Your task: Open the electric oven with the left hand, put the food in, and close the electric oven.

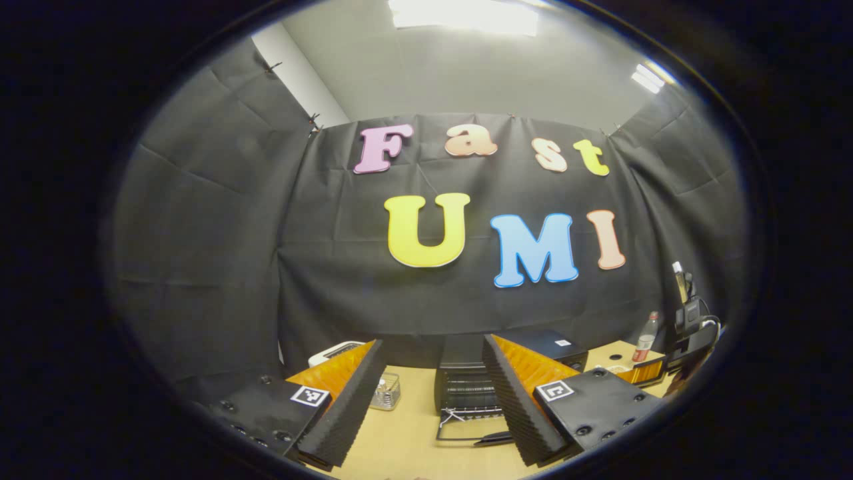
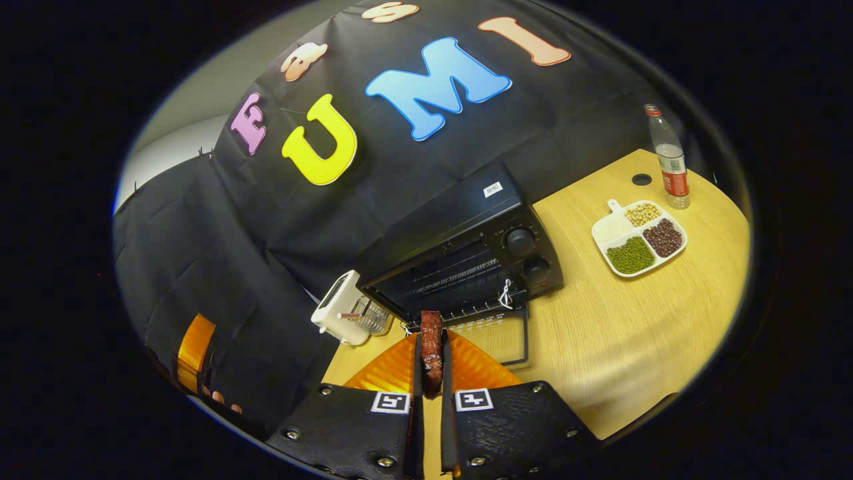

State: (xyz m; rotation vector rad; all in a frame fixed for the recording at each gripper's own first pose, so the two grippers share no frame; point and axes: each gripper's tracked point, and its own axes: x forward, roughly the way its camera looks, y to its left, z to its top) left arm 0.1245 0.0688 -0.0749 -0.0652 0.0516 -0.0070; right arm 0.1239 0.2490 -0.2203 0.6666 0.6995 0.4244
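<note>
So my right gripper (image 2: pixel 432 363) is pinched down tight on the food (image 2: pixel 431 350), a dark reddish strip standing on edge between the two fingers, held by its lower part so the free end pokes out ahead where it can go in first. It's lined up with the electric oven (image 2: pixel 466 260), which sits just beyond the strip with its door (image 2: pixel 496 337) already dropped flat onto the wooden table (image 2: pixel 620 333), so the mouth is wide open and the rack inside is showing. My guess is I'm at the "put the food in" step, and what's left is sliding it onto the rack and letting go without catching the door edge. My left gripper (image 1: pixel 433 400) is spread wide with nothing in it, hanging back from the oven front with the open door visible between its fingers, which makes sense since it'll need to swing that door back up later. Off to one side of the oven there's a white toaster (image 2: pixel 336 307) and a small clear container (image 2: pixel 370 320); on the other side a divided tray of beans (image 2: pixel 640 237) and a bottle (image 2: pixel 668 157), well apart from the action.
</note>
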